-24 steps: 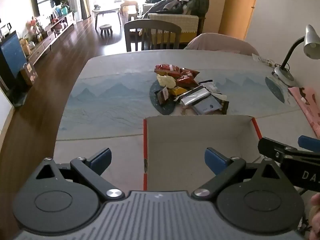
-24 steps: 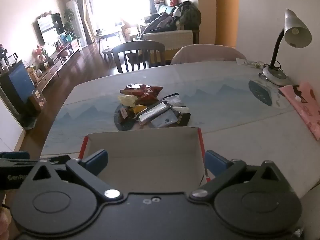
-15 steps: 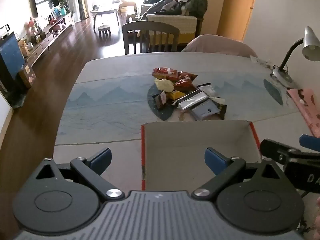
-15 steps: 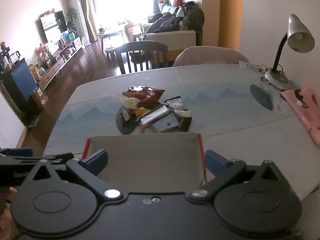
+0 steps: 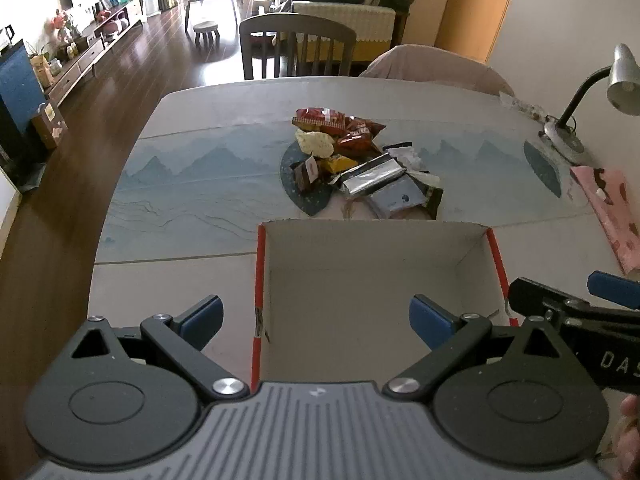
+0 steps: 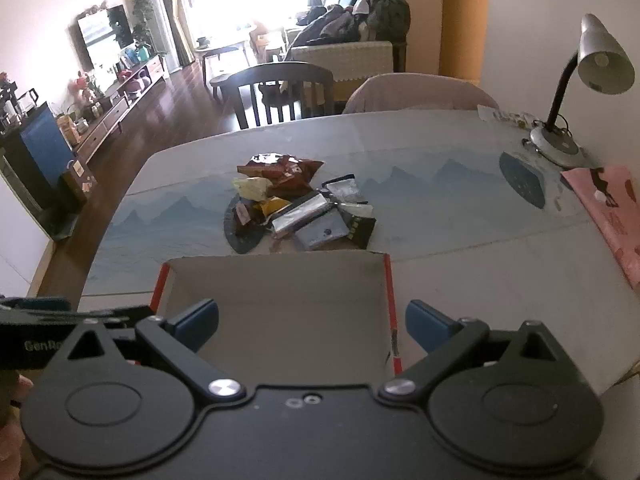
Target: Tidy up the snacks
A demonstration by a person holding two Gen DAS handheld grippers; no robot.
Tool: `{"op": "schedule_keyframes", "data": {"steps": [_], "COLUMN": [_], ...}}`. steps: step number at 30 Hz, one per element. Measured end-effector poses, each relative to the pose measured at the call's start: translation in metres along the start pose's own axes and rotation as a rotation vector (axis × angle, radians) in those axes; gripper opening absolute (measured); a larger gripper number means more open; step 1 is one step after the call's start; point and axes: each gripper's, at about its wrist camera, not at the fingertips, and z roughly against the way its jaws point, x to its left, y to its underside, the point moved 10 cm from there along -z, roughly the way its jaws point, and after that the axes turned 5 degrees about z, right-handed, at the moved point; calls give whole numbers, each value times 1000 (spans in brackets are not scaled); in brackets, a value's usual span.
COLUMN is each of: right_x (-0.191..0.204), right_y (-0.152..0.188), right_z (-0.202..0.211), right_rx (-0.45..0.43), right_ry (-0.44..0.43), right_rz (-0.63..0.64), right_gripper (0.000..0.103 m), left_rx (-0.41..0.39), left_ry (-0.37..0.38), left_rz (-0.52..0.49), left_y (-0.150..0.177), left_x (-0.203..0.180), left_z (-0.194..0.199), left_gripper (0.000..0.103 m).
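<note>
A pile of snack packets (image 5: 360,160) lies mid-table: red bags, a yellow bag, a silver pouch, a grey-blue packet. It also shows in the right wrist view (image 6: 304,208). An empty cardboard box with red edges (image 5: 376,236) sits in front of the pile, near me, also in the right wrist view (image 6: 276,268). My left gripper (image 5: 316,322) is open and empty over the box's left wall. My right gripper (image 6: 312,322) is open and empty over the box's right wall; it shows at the left view's right edge (image 5: 576,312).
A desk lamp (image 6: 580,80) stands at the table's far right. A pink patterned bag (image 6: 608,216) lies along the right edge. Two chairs (image 6: 280,92) stand behind the far table edge. Wood floor drops off to the left.
Both grippers have risen and tilted slightly, so the box and snack pile sit lower in view. Both jaws stay open. Nothing on the table has moved.
</note>
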Motion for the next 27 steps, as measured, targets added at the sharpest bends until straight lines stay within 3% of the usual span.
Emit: {"op": "schedule_keyframes", "data": {"steps": [27], "right_x": [2], "right_y": [0], "right_z": [-1], "right_rx": [10], "right_ry": [-45], "right_rz": [-9], "right_gripper": [100], "left_rx": [-10], "left_ry": [3], "left_rz": [45], "left_y": [-1], "left_x": [6], "left_z": [3], "left_gripper": [100]}}
